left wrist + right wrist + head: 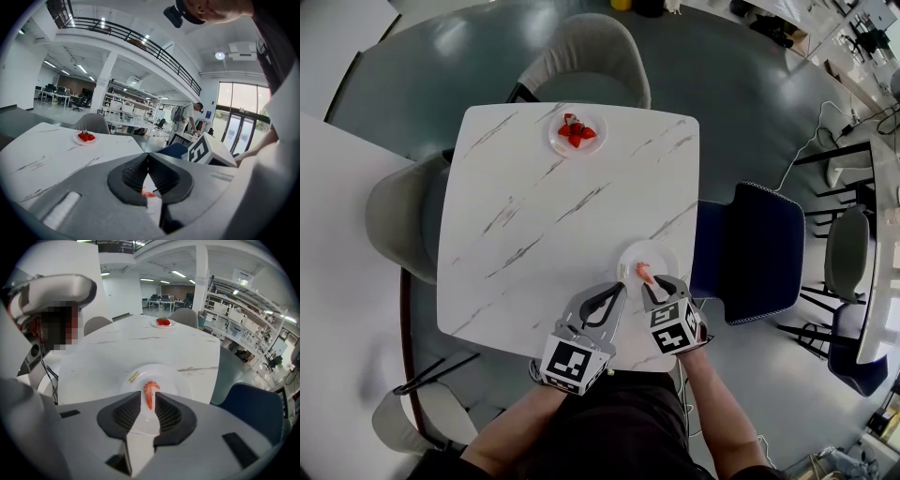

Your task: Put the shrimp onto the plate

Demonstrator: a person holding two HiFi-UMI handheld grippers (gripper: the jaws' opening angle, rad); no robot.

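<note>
A small orange shrimp point(645, 274) point(149, 392) is pinched by its tail between the pads of my right gripper point(650, 282) point(148, 402), which is shut on it. It hangs just over a small white plate point(662, 253) point(174, 380) near the table's right front corner. My left gripper point(620, 290) point(148, 157) rests just left of that plate, jaws shut and empty. Through the gap below its jaws a bit of the shrimp point(148, 193) shows.
A second white plate with strawberries point(577, 131) point(85, 137) point(163, 322) sits at the far edge of the white marble table point(544, 216). A blue chair point(755, 253) stands at the right, grey chairs at the far side point(591, 52) and left point(394, 220).
</note>
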